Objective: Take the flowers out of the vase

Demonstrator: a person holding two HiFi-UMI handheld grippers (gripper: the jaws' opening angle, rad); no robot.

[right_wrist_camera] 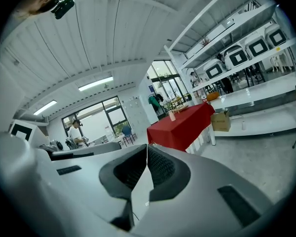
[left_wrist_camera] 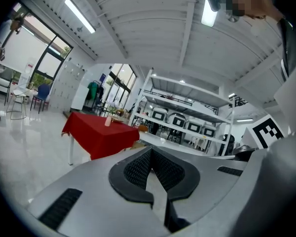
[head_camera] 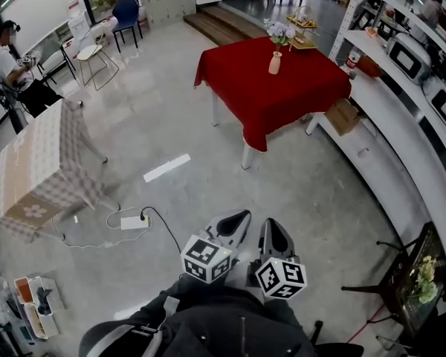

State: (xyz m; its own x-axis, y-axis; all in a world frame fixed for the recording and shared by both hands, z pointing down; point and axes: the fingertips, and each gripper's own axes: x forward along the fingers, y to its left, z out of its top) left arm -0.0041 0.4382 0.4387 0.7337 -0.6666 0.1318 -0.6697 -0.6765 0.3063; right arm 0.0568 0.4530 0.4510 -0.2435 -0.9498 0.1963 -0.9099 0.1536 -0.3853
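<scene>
Since nothing is within reach yet, the left gripper (head_camera: 240,216) is held close to the body, its fingers pressed together on nothing. Just beside it, the right gripper (head_camera: 270,224) is likewise closed and empty. Both point toward the red-covered bench (head_camera: 238,88) well ahead, where the vase (head_camera: 275,63) stands upright with the flowers (head_camera: 280,30) in it.
</scene>
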